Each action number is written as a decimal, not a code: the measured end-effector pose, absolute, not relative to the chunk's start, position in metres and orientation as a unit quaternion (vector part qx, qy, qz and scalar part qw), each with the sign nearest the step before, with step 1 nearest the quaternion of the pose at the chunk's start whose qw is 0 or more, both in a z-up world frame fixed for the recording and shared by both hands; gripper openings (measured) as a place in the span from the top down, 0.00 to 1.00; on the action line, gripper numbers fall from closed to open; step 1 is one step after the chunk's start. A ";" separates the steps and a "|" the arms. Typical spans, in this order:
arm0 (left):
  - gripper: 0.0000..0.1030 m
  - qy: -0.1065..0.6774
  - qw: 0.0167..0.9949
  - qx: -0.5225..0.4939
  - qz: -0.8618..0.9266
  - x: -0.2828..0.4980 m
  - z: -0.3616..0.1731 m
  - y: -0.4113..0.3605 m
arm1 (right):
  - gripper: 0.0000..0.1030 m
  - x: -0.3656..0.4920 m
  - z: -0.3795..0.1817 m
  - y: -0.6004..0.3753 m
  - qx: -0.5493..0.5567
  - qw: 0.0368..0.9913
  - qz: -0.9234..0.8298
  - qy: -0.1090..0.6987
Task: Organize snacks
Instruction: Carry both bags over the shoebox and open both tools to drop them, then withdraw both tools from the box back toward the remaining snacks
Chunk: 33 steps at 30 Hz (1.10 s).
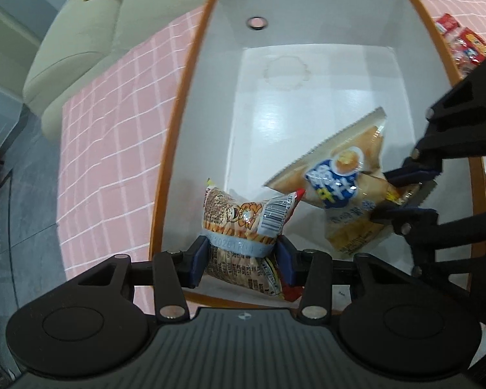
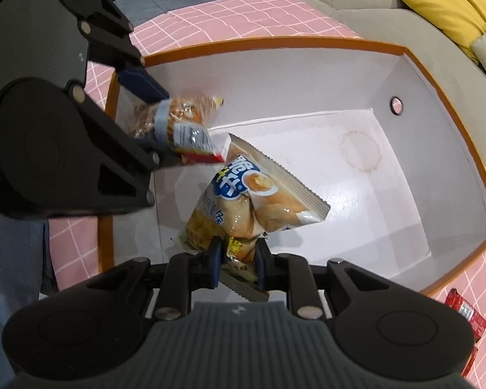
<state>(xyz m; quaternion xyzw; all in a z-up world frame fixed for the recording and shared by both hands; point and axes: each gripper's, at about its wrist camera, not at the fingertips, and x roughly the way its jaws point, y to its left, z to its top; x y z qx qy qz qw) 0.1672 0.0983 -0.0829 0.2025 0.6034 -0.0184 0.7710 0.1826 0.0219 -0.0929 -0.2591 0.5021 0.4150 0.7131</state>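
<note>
Both grippers, left (image 1: 243, 254) and right (image 2: 236, 264), are gripping crinkly foil snack packets over the orange-rimmed white box (image 1: 191, 74) (nothing released yet); next I'm unclamping.

Right claw (image 2: 236, 259) clamps chip bag (image 2: 243, 207) — over box (image 2: 437, 103).

Bright, even light; fisheye-warped edges

Two snack packets (image 1: 243, 223) above white box (image 1: 307, 13)
</note>
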 end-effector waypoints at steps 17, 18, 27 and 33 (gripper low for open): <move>0.38 0.593 0.781 0.194 -0.025 0.163 -0.075 0.101 | 0.59 0.185 -0.098 0.019 -0.263 0.715 0.393 0.514; 0.37 0.591 0.783 0.193 -0.027 0.162 -0.074 0.099 | 0.55 0.184 -0.095 0.018 -0.262 0.719 0.390 0.512; 0.35 0.550 0.818 0.168 -0.018 0.141 -0.040 0.091 | 0.39 0.169 -0.054 0.000 -0.245 0.755 0.371 0.483; 0.35 0.511 0.847 0.149 -0.012 0.119 -0.011 0.078 | 0.38 0.153 -0.030 -0.030 -0.213 0.784 0.357 0.461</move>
